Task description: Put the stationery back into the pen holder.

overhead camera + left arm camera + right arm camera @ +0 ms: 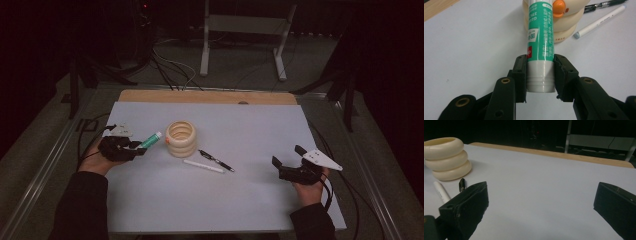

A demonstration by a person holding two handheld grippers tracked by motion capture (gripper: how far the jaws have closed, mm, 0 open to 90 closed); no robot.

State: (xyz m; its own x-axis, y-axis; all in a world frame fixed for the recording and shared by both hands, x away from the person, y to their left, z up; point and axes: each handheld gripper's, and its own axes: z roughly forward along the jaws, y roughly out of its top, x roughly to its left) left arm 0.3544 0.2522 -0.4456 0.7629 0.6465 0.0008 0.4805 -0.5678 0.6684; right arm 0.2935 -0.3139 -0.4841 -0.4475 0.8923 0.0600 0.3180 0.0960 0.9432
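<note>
My left gripper is shut on a green and white glue stick, its pads clamped on the white cap end. The stick points toward a cream ringed pen holder with an orange duck bill on its side, and its far end lies close to the holder. A white pen and a black pen lie on the table to the holder's right. My right gripper stands open over bare table at the right, nothing between its jaws.
The white tabletop has a wooden strip along its far edge. Beyond it stand a white metal frame and loose cables on the floor. Cables trail from both grippers.
</note>
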